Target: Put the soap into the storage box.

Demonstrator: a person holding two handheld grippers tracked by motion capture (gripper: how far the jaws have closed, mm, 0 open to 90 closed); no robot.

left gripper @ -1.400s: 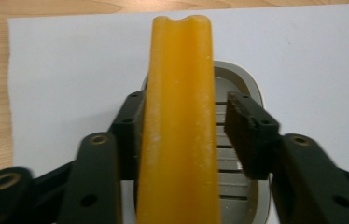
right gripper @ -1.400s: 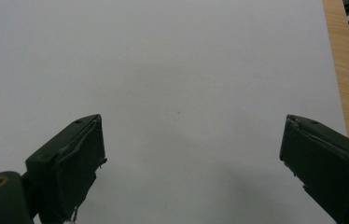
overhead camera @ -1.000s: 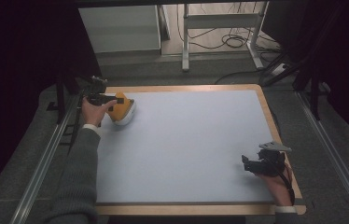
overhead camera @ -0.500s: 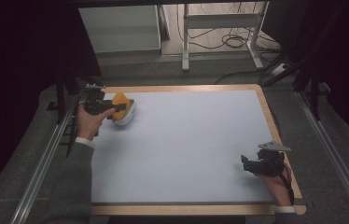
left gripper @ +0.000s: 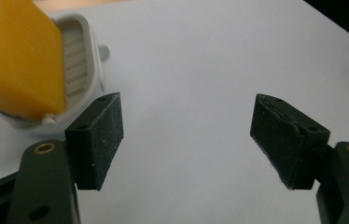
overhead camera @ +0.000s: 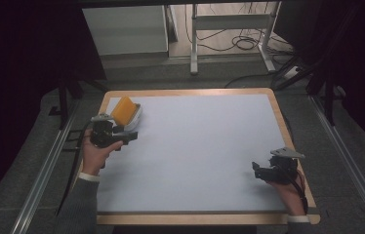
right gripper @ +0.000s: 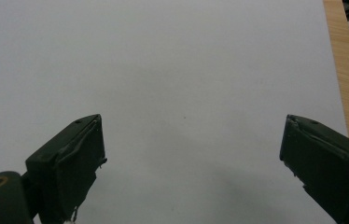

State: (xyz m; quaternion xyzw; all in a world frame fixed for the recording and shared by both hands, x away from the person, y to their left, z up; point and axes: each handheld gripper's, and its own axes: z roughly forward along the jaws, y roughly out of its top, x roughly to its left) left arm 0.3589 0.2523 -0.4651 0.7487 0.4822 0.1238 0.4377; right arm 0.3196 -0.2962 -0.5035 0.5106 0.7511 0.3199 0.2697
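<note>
A yellow sponge [overhead camera: 123, 109] leans tilted in a white ribbed dish [overhead camera: 135, 117] at the far left corner of the pale table [overhead camera: 200, 146]. My left gripper [overhead camera: 131, 137] sits just on the near side of the dish, jaws pointing right. In the left gripper view the sponge [left gripper: 17, 60] and dish [left gripper: 83, 65] lie up and to the left of the left gripper [left gripper: 186, 135], whose jaws have just been closing a little but stand wide apart with nothing between them. My right gripper [overhead camera: 255, 168] rests open near the right edge; in its own view the right gripper [right gripper: 191, 158] has bare table between its jaws.
A wooden rim [overhead camera: 283, 126] frames the table. Behind it stand a white cabinet [overhead camera: 124, 29] and a metal stand [overhead camera: 229, 24] with cables on the floor. Metal rails [overhead camera: 44, 170] run along both sides.
My left hand has drawn back from the dish toward the near side, and its jaws now point right beside the dish. The right hand has not moved.
</note>
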